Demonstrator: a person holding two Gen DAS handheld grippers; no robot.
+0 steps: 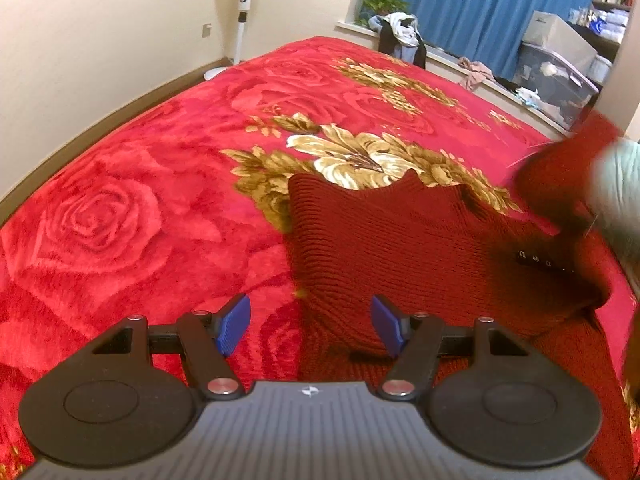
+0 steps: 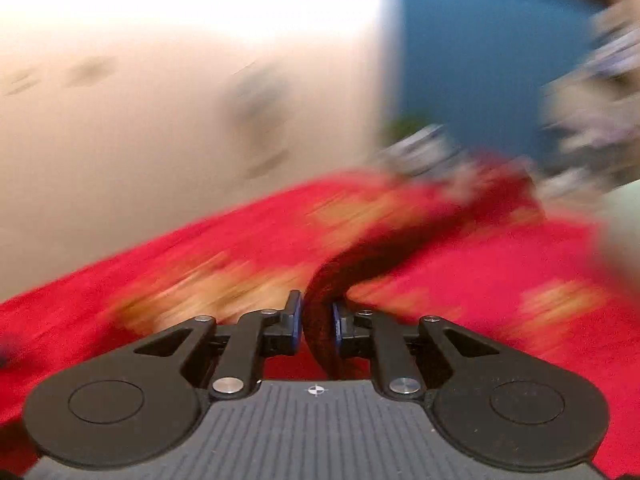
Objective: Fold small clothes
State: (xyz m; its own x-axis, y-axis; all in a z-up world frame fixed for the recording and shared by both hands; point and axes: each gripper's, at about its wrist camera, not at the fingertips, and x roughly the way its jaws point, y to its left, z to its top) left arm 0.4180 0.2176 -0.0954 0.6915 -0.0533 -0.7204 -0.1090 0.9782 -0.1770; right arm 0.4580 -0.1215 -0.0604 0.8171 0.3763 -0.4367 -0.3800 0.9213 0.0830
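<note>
A dark red knitted garment (image 1: 400, 240) lies partly folded on the red rose-patterned bedspread (image 1: 140, 208). My left gripper (image 1: 312, 324) hovers open over the garment's near left edge, its blue pads (image 1: 236, 324) holding nothing. At the far right of the left wrist view a raised part of the knit (image 1: 560, 168) is blurred beside a pale sleeve (image 1: 620, 200). In the blurred right wrist view my right gripper (image 2: 316, 320) is shut on a strip of the same dark red knit (image 2: 360, 264), which trails away over the bed.
A white standing fan (image 1: 244, 8) stands by the cream wall beyond the bed. Blue curtains (image 1: 460, 12), a windowsill with a heap of clothes (image 1: 400, 36) and a plastic storage box (image 1: 556, 76) lie along the far right side.
</note>
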